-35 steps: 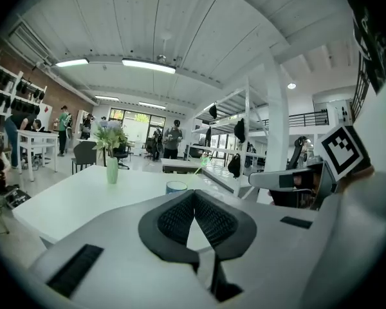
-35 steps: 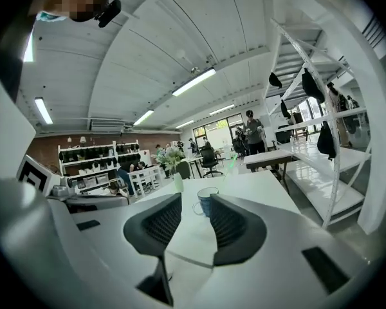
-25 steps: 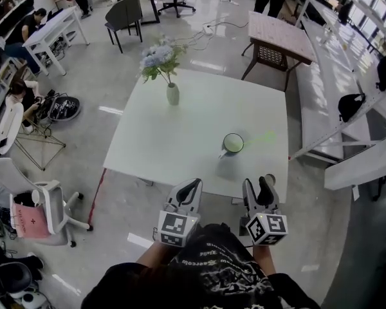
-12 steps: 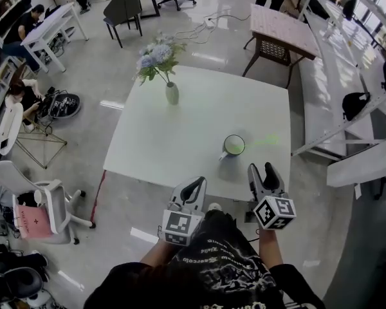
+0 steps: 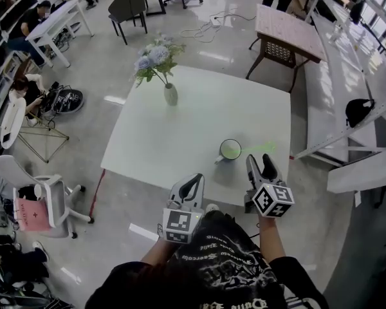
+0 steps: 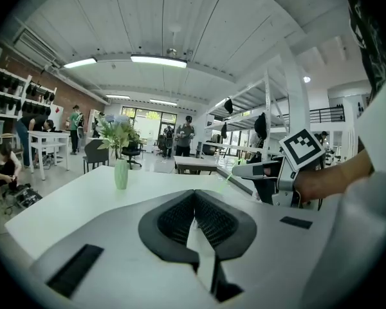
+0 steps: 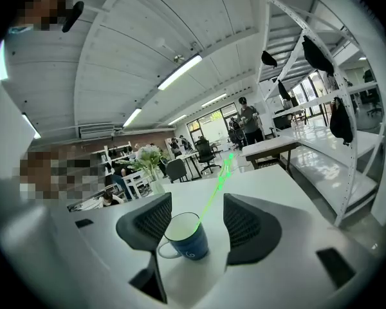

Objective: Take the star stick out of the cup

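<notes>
My right claw (image 5: 260, 165) is stretched as wide as it goes and grips nothing. It points toward the far side, level with the near edge of the desk (image 5: 180, 134) at its right end. My right forearm reaches straight out from my body behind it. In the right gripper view the cup (image 7: 183, 237) shows in the gap between the two pads. The head view places it just beyond the tips and a little to their left, standing upright on the desk. I see neither pad pressing on it. It is a dark blue cup, pale inside, with its handle turned toward the near left.

The star stick (image 7: 215, 188) sits in the cup, a thin bright green rod. It leans out over the rim toward the far right, with its upper end well above the desk. That end is too blurred for me to make out its shape. Neither claw touches the stick.

My left claw (image 5: 192, 185) has its pads pressed together with nothing between them. I hold it nearer to me than the right one, off the near edge of the desk and over the floor, pointing toward the far side. It is well apart from the cup.

At the far left of the desk stands a pale green vase (image 5: 171, 95) with flowers (image 5: 153, 58).
</notes>
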A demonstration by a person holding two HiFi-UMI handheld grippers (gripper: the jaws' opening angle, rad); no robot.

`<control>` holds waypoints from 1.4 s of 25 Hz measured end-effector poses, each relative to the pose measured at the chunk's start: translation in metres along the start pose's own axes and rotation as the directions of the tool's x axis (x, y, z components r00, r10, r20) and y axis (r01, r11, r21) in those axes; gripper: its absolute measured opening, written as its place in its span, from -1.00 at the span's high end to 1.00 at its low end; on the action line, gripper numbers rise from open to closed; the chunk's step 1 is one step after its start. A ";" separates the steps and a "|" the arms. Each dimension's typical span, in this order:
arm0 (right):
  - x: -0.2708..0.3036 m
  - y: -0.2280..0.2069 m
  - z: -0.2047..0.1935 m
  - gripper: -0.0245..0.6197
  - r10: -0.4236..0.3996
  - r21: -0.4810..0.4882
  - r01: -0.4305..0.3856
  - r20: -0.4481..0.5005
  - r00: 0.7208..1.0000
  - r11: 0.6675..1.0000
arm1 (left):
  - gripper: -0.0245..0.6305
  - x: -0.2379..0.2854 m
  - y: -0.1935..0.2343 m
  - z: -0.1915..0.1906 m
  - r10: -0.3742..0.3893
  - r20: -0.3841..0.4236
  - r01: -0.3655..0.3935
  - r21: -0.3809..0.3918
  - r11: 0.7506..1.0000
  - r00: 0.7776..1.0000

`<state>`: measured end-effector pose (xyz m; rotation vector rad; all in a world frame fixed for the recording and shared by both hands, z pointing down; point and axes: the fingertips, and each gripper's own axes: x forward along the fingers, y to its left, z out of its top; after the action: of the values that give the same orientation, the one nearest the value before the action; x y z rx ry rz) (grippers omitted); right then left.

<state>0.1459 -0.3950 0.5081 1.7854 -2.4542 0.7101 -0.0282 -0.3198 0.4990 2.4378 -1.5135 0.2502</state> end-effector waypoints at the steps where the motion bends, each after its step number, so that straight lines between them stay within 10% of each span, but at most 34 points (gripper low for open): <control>1: 0.004 -0.002 -0.001 0.16 0.003 -0.002 -0.003 -0.007 1.000 1.000 | 0.86 0.001 0.001 0.000 0.006 0.001 -0.006 -0.002 1.000 1.000; 35: 0.039 -0.005 0.006 0.87 0.101 0.029 -0.102 0.029 0.994 0.994 | 0.86 0.004 0.011 -0.005 0.113 0.013 -0.113 -0.002 0.994 0.993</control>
<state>0.1380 -0.4333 0.5158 1.7016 -2.5825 0.7375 -0.0363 -0.3268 0.5066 2.3599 -1.6592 0.2554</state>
